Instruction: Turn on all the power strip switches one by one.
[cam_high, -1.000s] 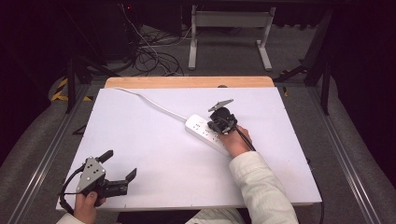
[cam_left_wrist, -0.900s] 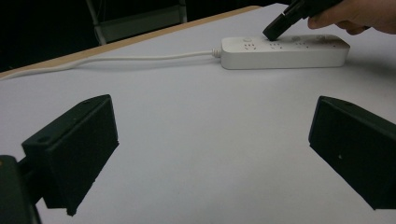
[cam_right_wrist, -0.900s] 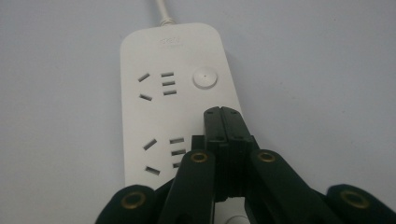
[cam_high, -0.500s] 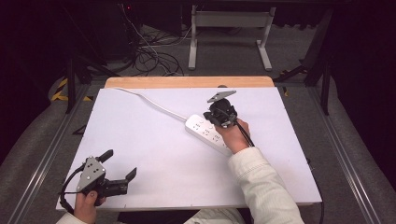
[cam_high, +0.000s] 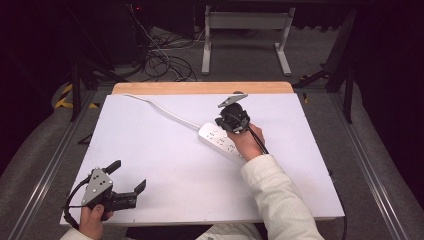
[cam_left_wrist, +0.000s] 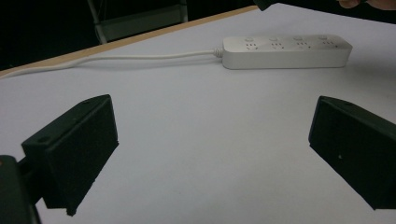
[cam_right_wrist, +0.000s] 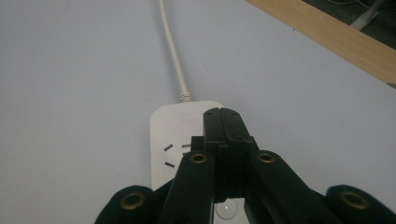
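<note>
Left gripper (cam_high: 120, 186) idle at counter's (cam_high: 165, 165) near-left corner, jaws wide, empty. Power strip (cam_high: 222, 141) mid-counter, cord (cam_high: 165, 111) trailing back-left. Right gripper (cam_right_wrist: 226, 122) jaws fully closed, holding nothing, over the strip's cord end. Risk: closed tips poking off-centre (strip is loose) could skid or pivot it.

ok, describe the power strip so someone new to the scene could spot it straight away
Start at the white table with the wooden far edge. Right of its centre lies the power strip, a long white bar set diagonally, under the shut right gripper. It is the lone white block with rows of sockets, and a white cord runs from it to the far left corner.
</note>
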